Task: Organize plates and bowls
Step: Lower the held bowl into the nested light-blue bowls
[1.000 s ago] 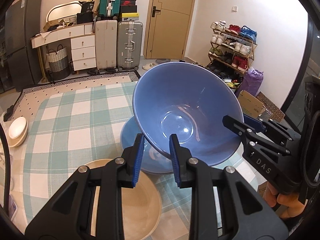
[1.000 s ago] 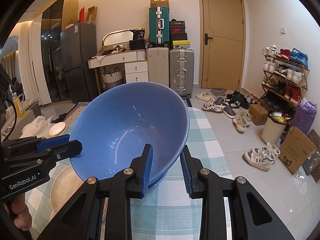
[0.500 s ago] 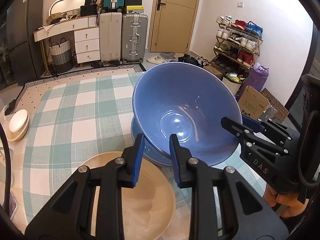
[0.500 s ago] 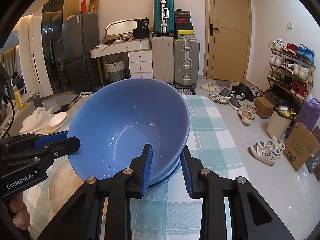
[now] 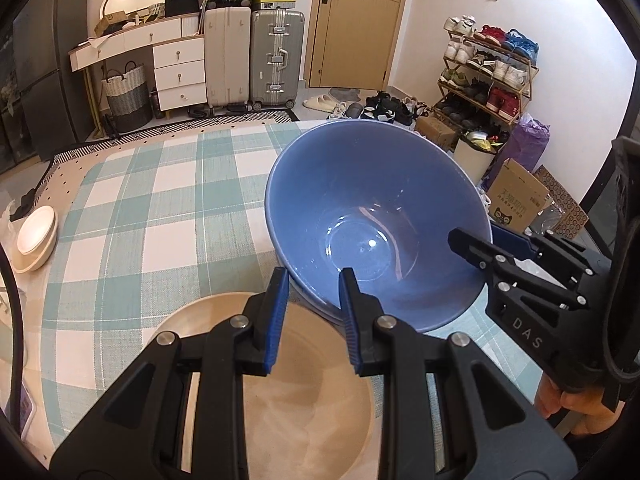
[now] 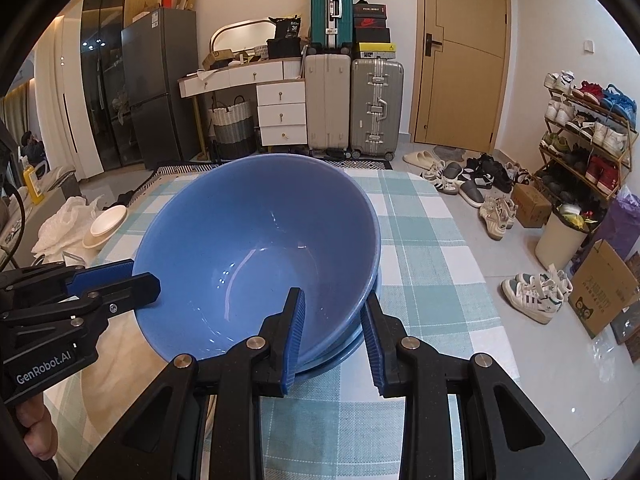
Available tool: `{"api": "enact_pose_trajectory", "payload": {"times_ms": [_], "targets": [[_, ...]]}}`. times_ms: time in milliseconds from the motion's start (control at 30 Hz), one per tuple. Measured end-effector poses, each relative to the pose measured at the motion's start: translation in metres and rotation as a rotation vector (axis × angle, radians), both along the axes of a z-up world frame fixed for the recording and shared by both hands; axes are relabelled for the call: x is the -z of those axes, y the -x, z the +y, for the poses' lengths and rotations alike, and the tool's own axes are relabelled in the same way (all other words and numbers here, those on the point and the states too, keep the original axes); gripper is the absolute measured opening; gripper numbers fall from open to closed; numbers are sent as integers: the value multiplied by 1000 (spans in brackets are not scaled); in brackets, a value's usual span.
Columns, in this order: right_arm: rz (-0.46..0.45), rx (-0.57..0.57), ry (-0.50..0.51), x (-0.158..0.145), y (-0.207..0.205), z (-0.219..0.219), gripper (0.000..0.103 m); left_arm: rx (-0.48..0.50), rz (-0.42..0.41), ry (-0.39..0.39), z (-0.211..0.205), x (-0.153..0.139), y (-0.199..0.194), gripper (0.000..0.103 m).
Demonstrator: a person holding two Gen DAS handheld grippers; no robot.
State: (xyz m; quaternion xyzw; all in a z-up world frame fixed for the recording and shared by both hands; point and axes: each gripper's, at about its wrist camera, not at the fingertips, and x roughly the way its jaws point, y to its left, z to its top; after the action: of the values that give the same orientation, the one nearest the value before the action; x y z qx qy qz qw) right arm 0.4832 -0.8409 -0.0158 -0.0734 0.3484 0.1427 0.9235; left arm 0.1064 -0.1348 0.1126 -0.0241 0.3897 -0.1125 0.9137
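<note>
Two claws grip one blue bowl (image 5: 376,216) by opposite rim edges: my left claw (image 5: 314,280) clenched on the near rim, my right claw (image 6: 334,308) likewise. I judge the bowl nearly nested, tilted, in a second blue bowl (image 6: 348,354) on the checked worktop (image 5: 160,200). Not yet released. A beige plate (image 5: 304,400) lies beside; small white dishes (image 5: 34,238) at the worktop's far edge look unsorted.

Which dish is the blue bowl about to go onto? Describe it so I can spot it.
On the green-checked tablecloth, look right under the tilted blue bowl that both grippers hold. The blue plate there shows only as a thin rim beneath the bowl. The beige plate beside it is the other colour.
</note>
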Motion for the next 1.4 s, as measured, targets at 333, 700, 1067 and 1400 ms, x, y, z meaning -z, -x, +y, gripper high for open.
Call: {"api": "enact_pose_trajectory", "payload": {"times_ms": [333, 700, 1067, 1400], "targets": [[9, 5, 53, 21, -10, 4, 29, -9, 25, -34, -2, 28, -24, 23], [16, 6, 64, 29, -14, 8, 30, -4, 43, -32, -2, 41, -35, 23], [21, 19, 89, 32, -17, 8, 31, 1, 54, -14, -2, 47, -37, 23], [37, 24, 76, 33, -18, 3, 37, 38, 44, -16, -7, 47, -37, 24]]}}
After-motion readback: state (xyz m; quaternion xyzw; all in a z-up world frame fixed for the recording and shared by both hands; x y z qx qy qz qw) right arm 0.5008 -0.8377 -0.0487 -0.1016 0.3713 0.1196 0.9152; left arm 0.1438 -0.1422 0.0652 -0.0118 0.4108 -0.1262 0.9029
